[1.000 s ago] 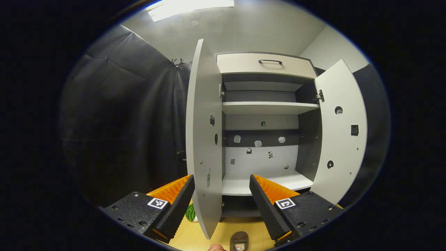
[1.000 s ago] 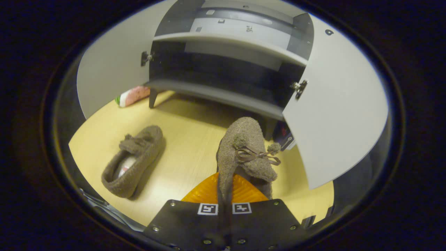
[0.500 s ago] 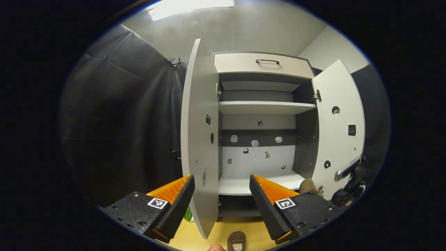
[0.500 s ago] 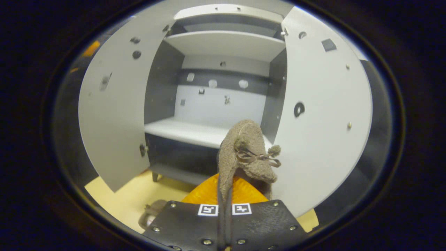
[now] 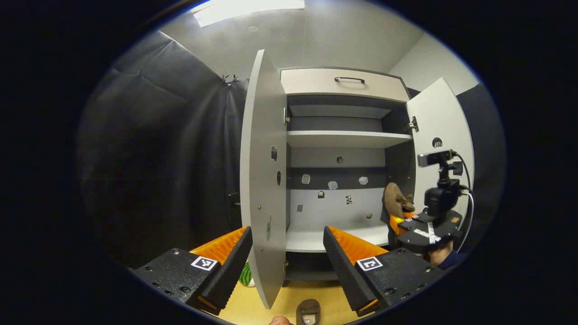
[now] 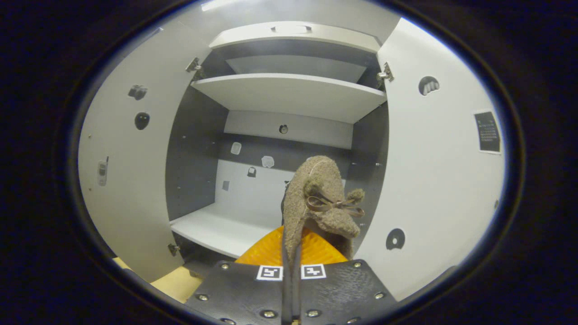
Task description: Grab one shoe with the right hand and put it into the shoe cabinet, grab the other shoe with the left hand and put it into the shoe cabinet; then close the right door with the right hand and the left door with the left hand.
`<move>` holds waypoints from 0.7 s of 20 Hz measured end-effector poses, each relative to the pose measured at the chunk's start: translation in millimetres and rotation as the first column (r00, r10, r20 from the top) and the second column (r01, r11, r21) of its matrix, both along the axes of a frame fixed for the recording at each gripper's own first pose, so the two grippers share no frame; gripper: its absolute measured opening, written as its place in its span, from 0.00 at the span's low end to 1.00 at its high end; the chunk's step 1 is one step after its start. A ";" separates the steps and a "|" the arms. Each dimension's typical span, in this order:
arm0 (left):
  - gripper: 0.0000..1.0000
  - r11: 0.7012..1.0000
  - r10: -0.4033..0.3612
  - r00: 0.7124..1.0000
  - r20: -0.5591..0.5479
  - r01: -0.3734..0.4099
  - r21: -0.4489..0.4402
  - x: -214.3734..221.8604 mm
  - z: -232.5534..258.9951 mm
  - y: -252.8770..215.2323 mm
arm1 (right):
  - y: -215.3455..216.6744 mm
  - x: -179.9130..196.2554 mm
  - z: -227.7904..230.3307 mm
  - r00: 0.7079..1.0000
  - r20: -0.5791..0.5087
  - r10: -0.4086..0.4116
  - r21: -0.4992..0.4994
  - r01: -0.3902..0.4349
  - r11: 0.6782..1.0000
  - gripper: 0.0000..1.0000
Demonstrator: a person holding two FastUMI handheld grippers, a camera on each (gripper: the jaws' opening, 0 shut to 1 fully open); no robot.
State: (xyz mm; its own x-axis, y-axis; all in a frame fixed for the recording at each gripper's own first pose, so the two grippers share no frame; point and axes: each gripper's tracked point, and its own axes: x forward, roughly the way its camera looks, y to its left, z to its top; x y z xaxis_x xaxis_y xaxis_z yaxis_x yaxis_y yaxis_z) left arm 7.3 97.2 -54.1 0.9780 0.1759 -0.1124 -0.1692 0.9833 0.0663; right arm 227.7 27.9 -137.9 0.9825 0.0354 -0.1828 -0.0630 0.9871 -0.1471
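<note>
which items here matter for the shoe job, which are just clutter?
Job:
- held shoe, right gripper shut on it
- other shoe on the floor
- shoe cabinet, left door, right door, both open
- left gripper, open

Clutter:
- watermelon-striped thing on the floor

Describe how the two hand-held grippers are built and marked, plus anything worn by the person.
Left hand-held gripper: black plates with screws, a square black-and-white tag on each, ribbed wedge fingers. Right hand-held gripper: the same black plates and paired tags; in the left gripper view it carries a camera on a post with a black cable, above a dark blue sleeve.
</note>
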 end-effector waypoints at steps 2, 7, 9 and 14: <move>0.96 1.000 0.010 1.000 -0.007 -0.010 -0.004 -1.3 -3.0 3.9 | 2.3 28.0 -2.7 1.000 -0.014 -0.004 0.009 0.004 1.000 0.01; 0.96 0.999 0.047 0.998 -0.031 -0.047 -0.001 -2.5 -14.7 19.8 | 11.0 82.9 -32.9 0.997 -0.082 0.006 -0.038 -0.009 0.999 0.01; 0.96 0.998 0.068 0.997 -0.044 -0.068 -0.002 -4.8 -19.8 27.1 | 12.8 98.3 -51.0 0.993 -0.117 0.005 -0.052 -0.011 0.999 0.01; 0.96 0.993 0.120 0.990 -0.068 -0.121 -0.014 -8.8 -30.2 43.7 | 24.6 116.6 -92.6 0.979 -0.203 0.029 -0.071 -0.044 0.997 0.01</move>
State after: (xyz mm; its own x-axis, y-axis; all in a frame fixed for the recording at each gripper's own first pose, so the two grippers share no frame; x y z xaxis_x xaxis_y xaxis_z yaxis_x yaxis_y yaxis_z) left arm -1.6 140.9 -84.3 0.9399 0.2894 -0.1810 -0.2823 0.9572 0.0642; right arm 344.3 52.5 -230.5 0.9236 0.0492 -0.3802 -0.1343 0.9704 -0.2008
